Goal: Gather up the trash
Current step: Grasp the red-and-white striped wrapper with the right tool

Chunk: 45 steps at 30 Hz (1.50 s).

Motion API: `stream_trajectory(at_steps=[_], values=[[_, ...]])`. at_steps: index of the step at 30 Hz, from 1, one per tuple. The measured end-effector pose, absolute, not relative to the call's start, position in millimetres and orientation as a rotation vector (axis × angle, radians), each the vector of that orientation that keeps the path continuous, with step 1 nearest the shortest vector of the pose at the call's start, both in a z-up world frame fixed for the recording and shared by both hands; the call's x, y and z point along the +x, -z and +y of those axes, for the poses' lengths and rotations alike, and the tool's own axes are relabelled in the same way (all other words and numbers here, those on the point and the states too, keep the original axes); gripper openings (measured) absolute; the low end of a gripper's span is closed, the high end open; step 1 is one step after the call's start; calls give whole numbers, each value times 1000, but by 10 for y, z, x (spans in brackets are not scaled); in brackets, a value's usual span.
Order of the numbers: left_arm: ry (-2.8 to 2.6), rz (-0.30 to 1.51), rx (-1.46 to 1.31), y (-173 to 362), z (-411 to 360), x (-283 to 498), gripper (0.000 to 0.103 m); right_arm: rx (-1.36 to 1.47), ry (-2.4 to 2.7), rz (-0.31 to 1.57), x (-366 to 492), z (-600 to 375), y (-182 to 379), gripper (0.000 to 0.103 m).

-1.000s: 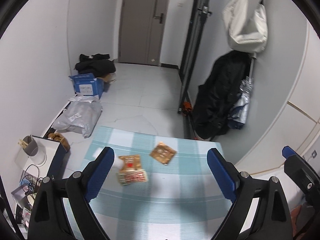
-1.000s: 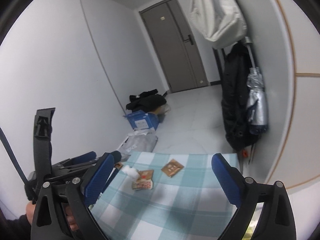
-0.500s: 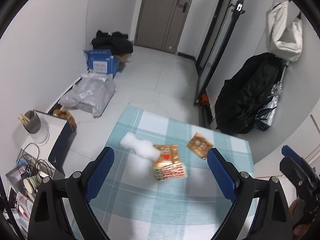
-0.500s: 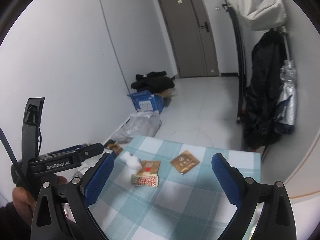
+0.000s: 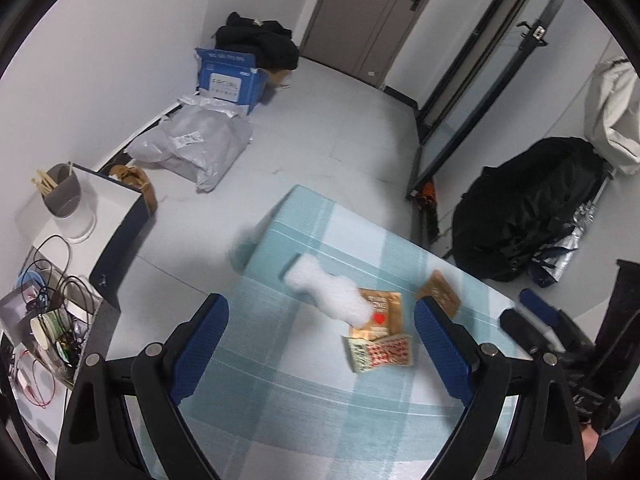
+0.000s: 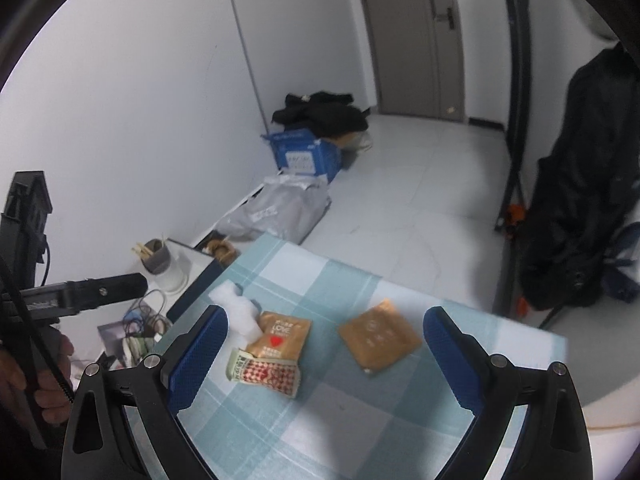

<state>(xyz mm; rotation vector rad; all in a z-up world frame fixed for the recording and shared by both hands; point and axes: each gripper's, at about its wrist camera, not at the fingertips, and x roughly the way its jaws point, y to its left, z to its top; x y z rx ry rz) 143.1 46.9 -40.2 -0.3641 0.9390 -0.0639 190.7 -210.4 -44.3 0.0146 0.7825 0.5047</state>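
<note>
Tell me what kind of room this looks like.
Probably the entry hall of a flat, used as a makeshift workspace. A closed door sits at the far end, a black coat hangs by the wall, and a blue box and a grey parcel bag lie on the tiled floor.

Upper centre of the left wrist view: a blue cardboard box (image 5: 230, 80) stands on the pale floor against the white wall, with a heap of black clothing (image 5: 260, 42) just behind it and a grey plastic mailer bag (image 5: 196, 146) (label side up) just in front. Left edge: a grey cup (image 5: 62, 196) holding wooden sticks stands on a white side table (image 5: 108, 208), tangled cables (image 5: 48, 276) below it. Right: a black bag (image 5: 528, 216) slumps against the wall under a hanging white bag (image 5: 612, 116); a grey door (image 5: 372, 16) closes the top.
</note>
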Motion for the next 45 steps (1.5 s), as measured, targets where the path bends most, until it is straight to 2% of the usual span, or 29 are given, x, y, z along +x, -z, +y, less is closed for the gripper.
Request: stream_trajectory(at_steps=[12, 22, 29, 31, 35, 38, 41, 45], values=[[17, 988, -410, 545, 678, 1524, 92, 23, -595, 994, 2017, -1656, 1183, 99], [12, 991, -416, 529, 720, 1497, 92, -45, -563, 1049, 1868, -1389, 1376, 99], [9, 957, -439, 430, 812, 1447, 92, -149, -443, 1010, 1736, -1129, 1430, 99], [4, 947, -439, 408, 842, 1423, 92, -146, -401, 1003, 1745, -1109, 1437, 97], [1, 941, -480, 404, 962, 1376, 92, -190, -341, 975, 1731, -1057, 1418, 77], [8, 940, -528, 405, 1055, 1355, 92, -173, -328, 981, 1680, -1098, 1407, 75], [13, 931, -543, 385, 1096, 1328, 92, -174, -343, 968, 1561, -1147, 1354, 65], [20, 914, -535, 344, 1098, 1278, 92, -182, -367, 983, 1391, -1181, 1323, 63]])
